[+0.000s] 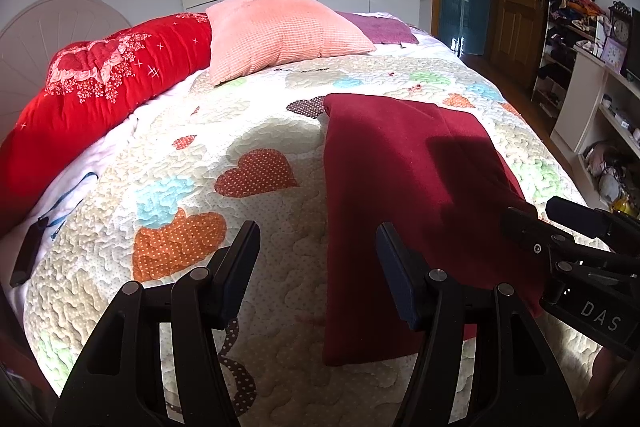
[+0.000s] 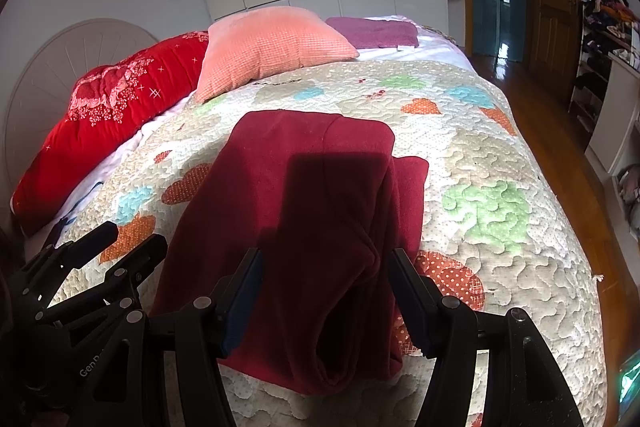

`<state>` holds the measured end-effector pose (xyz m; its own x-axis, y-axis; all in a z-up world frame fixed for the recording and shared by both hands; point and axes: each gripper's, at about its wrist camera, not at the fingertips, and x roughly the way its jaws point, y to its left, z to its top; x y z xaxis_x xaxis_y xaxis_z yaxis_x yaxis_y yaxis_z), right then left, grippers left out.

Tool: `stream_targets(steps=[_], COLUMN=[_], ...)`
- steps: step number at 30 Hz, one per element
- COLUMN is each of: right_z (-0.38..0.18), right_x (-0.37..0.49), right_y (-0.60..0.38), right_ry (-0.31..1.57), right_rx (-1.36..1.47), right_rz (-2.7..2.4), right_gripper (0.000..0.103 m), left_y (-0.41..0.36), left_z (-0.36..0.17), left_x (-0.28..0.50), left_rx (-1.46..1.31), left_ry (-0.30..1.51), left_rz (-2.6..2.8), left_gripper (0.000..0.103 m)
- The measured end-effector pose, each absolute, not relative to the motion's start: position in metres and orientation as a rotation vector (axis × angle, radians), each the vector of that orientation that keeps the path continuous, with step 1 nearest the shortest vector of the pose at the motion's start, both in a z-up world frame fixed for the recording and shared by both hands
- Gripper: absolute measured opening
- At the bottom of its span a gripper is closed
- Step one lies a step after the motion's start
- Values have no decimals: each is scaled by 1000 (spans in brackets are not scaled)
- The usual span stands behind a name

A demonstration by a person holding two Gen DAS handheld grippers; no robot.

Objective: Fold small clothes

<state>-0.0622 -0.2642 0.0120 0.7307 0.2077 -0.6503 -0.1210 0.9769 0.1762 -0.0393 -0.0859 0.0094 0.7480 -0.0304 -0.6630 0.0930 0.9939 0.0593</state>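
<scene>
A dark red garment (image 1: 404, 195) lies folded lengthwise on the quilted bedspread (image 1: 224, 131), long axis running away from me. My left gripper (image 1: 318, 263) is open and empty over the garment's near left edge. In the right wrist view the garment (image 2: 316, 211) shows a folded layer with a rolled near edge. My right gripper (image 2: 326, 291) is open and hovers over that near end, holding nothing. Each gripper shows in the other's view, the right gripper (image 1: 536, 223) at the right and the left gripper (image 2: 128, 239) at the left.
A pink pillow (image 1: 280, 31), a red bolster (image 1: 100, 95) and a folded purple cloth (image 1: 380, 27) lie at the head of the bed. A dark strap and device (image 1: 28, 251) lie at the left edge. Shelves (image 1: 592, 75) stand at the right.
</scene>
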Motion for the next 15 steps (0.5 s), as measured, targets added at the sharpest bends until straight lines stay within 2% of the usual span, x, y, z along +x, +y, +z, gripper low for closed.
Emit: stream_targets(steps=[15], right_z=[9], right_x=[-61], right_y=[-261], right_ry=[744], right_rx=[119], right_rz=[183], right_gripper=[61], left_y=[-87], left_z=[8], left_x=[-40], left_rx=[89], left_ry=[714], left_rz=[-72], left_gripper=[60])
